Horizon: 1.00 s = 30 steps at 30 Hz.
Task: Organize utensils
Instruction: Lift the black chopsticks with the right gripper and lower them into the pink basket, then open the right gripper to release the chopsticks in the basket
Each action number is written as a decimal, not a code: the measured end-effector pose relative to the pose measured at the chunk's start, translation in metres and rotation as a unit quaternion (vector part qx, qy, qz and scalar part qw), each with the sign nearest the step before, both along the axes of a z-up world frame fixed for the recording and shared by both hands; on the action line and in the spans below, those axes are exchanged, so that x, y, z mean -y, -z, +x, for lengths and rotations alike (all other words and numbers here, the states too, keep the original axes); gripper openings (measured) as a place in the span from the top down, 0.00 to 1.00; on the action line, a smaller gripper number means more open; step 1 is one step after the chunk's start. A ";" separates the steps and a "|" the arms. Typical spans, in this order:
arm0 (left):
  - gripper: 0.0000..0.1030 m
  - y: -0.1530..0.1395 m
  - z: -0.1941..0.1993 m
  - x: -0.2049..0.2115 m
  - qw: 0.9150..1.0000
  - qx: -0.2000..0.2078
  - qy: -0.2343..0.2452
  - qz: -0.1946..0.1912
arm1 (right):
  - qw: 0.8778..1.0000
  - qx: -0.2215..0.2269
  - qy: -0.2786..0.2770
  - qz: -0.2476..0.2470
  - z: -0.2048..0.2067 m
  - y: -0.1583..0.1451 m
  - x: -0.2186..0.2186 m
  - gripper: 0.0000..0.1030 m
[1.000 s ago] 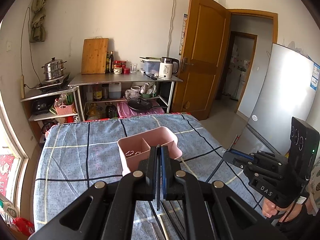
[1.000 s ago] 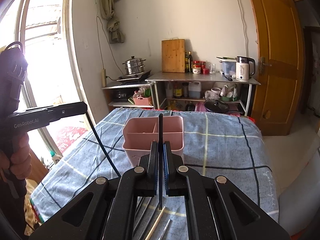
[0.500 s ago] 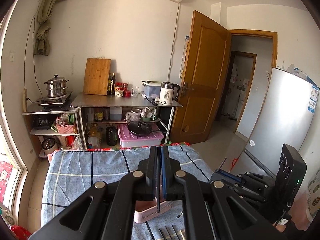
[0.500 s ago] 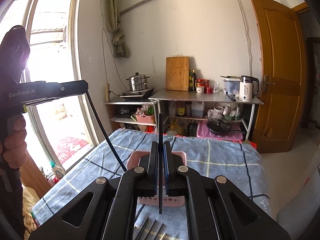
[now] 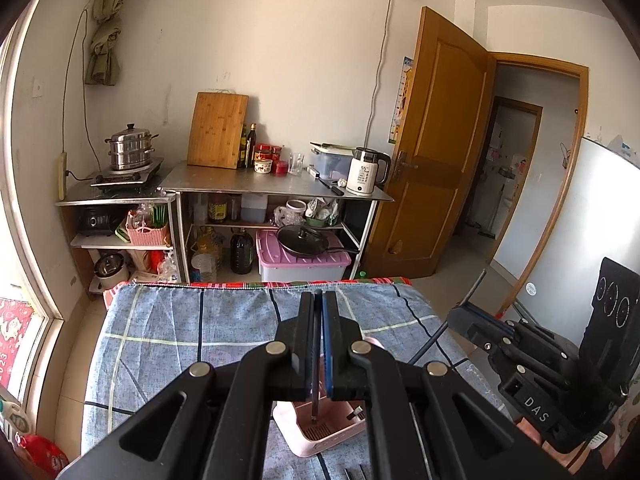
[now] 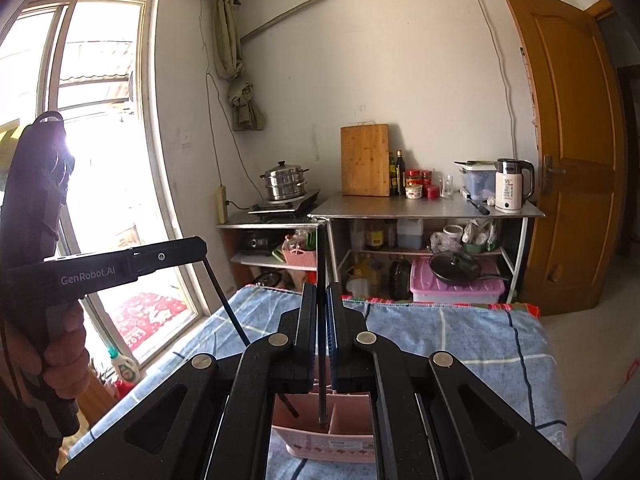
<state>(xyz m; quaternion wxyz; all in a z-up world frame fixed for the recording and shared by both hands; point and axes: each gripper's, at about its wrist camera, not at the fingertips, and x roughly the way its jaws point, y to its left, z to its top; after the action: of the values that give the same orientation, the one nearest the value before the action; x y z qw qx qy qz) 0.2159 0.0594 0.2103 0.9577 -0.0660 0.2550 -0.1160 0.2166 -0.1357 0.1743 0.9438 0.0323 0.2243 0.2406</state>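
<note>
A pink divided utensil holder (image 5: pixel 320 436) (image 6: pixel 332 432) stands on the blue checked tablecloth (image 5: pixel 192 332). My left gripper (image 5: pixel 319 344) is shut on a black chopstick (image 5: pixel 315 404) whose lower tip hangs inside the holder. My right gripper (image 6: pixel 322 332) is shut on another black chopstick (image 6: pixel 321 280), held upright with its lower end in the holder. The left gripper also shows in the right wrist view (image 6: pixel 100 268), and the right gripper shows in the left wrist view (image 5: pixel 532 364). More dark utensils (image 5: pixel 356 472) lie on the cloth near the bottom edge.
Behind the table stand a steel shelf (image 5: pixel 276 188) with a cutting board (image 5: pixel 218 130), bottles and a kettle (image 5: pixel 366 172). A steamer pot (image 5: pixel 128 148) sits to the left. A wooden door (image 5: pixel 436 148) and a fridge (image 5: pixel 576 248) are on the right, a window (image 6: pixel 88 160) on the left.
Both grippers have risen and tilted upward with their chopsticks. The holder has slid from mid-view to under the jaws, and the chopstick tips now hang inside it.
</note>
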 end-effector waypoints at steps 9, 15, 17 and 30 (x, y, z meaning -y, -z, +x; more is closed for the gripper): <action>0.96 0.039 0.016 0.003 0.999 -0.045 0.013 0.007 | 0.997 -0.067 -0.007 -0.029 0.021 0.048 -0.007 0.95; 0.95 0.058 0.019 0.006 0.998 -0.060 0.010 0.012 | 0.994 -0.100 -0.005 -0.039 0.030 0.066 -0.006 0.95; 0.93 0.058 0.017 0.007 0.999 -0.051 0.010 0.014 | 0.994 -0.098 -0.004 -0.041 0.029 0.066 -0.004 0.94; 0.59 0.040 -0.033 -0.005 0.999 0.037 -0.011 0.012 | 0.998 -0.055 0.010 -0.008 -0.011 0.044 0.028 0.73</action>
<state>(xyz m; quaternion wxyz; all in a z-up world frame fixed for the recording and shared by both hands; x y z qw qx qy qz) 0.1830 0.0647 0.1698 0.9684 -0.0533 0.2202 -0.1046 0.2057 -0.1637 0.1301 0.9327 0.0405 0.2775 0.2268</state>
